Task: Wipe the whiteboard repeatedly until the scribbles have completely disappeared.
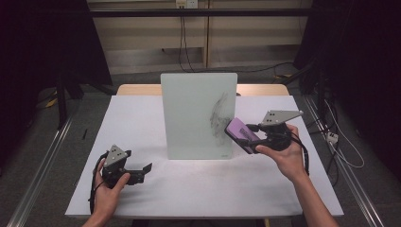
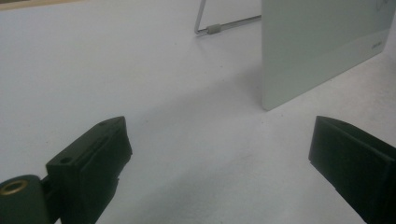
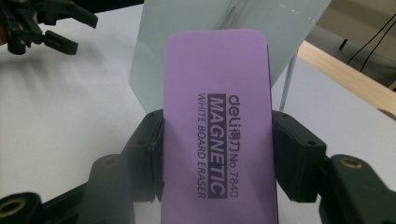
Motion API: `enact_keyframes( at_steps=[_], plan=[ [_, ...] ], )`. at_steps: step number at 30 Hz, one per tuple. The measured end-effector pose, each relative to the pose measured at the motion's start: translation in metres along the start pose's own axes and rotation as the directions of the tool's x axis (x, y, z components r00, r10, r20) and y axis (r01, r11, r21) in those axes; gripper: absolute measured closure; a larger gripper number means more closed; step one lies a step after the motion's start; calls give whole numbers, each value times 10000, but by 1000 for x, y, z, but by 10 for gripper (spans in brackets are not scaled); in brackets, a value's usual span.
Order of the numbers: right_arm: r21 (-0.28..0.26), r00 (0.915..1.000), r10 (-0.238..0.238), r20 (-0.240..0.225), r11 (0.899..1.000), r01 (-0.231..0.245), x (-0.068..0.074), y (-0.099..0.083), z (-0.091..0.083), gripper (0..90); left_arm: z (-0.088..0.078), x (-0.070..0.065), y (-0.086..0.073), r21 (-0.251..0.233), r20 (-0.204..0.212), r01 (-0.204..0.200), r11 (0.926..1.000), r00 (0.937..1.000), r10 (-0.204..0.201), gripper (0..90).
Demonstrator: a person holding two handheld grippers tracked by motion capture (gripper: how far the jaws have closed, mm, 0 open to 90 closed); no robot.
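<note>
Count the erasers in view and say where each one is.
1. The purple eraser is clamped in the right gripper, held off the table near the upright whiteboard's smudged right side. Another could be hidden behind the board.

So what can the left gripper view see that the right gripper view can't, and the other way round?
Left gripper view alone: the left tool with its jaws wide apart and nothing between them, and the wire stand behind the board. Right gripper view alone: the purple eraser clamped in the right tool, its printed label readable, and the wooden table edge. Both share the upright board and the white tabletop.
</note>
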State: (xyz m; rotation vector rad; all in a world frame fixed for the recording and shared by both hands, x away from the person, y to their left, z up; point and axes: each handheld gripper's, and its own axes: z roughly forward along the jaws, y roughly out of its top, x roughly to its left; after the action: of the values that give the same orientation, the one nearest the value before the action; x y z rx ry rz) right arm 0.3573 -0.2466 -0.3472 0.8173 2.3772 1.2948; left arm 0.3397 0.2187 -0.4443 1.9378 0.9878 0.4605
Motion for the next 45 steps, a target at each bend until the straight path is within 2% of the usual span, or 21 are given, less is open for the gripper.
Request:
enact_keyframes(
  at_steps=[3,10,13,15,16,17,18,21,26,30,37,41,43,45],
  plan=[
    [-77,10000,-14,16,10000,14,-1,5,2,419,1,-1,0,12,30,-79,10000,10000,79,52],
    [-394,9991,-365,221,9985,373,-3,27,4,418,2,-1,0,13,36,-119,9999,9999,119,52],
    [-458,9967,-653,492,9967,675,-4,47,5,418,3,-1,1,38,38,-123,9999,9999,122,50],
    [-498,9953,-780,578,9955,810,-5,54,5,418,4,-1,2,76,86,-173,9998,9998,172,50],
    [-565,9921,-1023,721,9927,1064,-5,68,5,418,4,-1,2,41,92,-155,9999,9998,155,50],
    [-565,9921,-1023,721,9927,1064,-5,68,5,418,4,-1,2,19,91,-122,9999,9999,122,50],
    [-490,9896,-1153,863,9916,1198,-6,80,7,418,4,-1,2,33,91,-124,9999,9999,124,49],
    [-392,9883,-1213,926,9913,1254,-7,87,12,418,3,-1,2,-32,116,-134,9999,9998,135,49],
    [-173,9861,-1324,1008,9907,1348,-9,89,27,418,1,1,2,-117,104,-76,9999,9999,78,49],
    [-395,9872,-1245,1001,9909,1290,-13,92,25,418,2,1,2,-101,60,-23,9999,10000,24,49],
    [-519,9810,-1398,1344,9876,1479,-16,102,19,418,3,0,2,21,100,-170,9999,9998,169,49],
    [-634,9799,-1369,1449,9871,1473,-19,101,18,418,3,0,2,-69,88,-57,10000,9999,58,49],
    [-450,9745,-1541,1630,9856,1633,-17,99,21,418,2,1,2,-52,80,-96,9999,9999,96,49],
    [-197,9717,-1724,1615,9839,1778,-13,95,25,418,2,1,1,-54,81,-120,9999,9999,121,50]
  ],
)
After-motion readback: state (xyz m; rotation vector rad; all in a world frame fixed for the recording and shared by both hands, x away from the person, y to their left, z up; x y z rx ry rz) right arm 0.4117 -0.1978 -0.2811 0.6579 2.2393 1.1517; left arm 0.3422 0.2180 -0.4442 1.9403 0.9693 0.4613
